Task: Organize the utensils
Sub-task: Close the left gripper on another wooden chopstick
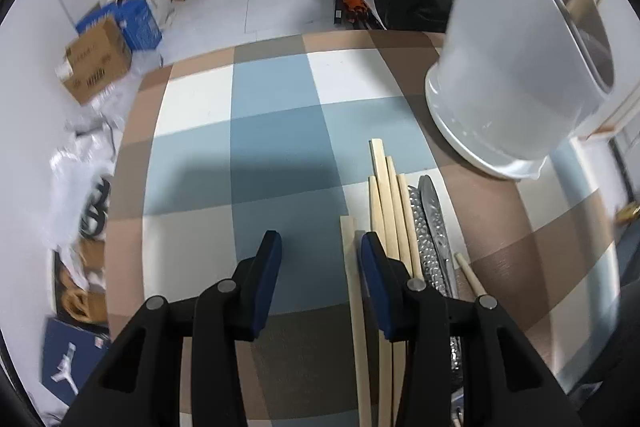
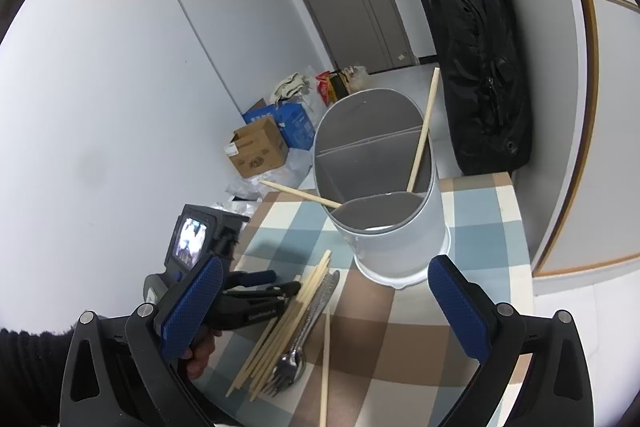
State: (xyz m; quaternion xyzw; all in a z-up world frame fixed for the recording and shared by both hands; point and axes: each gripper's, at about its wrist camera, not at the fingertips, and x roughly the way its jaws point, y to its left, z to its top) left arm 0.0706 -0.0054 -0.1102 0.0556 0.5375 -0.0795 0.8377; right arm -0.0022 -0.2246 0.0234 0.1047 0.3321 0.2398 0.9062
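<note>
Just right of the parted, empty left tongs, loose chopsticks; right tongs wide apart.

Checked tablecloth, white holder

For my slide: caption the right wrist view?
Open right gripper faces a divided holder with two chopsticks; more lie on the checked tablecloth.

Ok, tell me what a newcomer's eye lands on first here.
First the tall white utensil holder at the far side of the checked tablecloth, with two chopsticks leaning out of its compartments. Next, the loose bundle of chopsticks and forks lying before it, the left claw open beside them.
</note>
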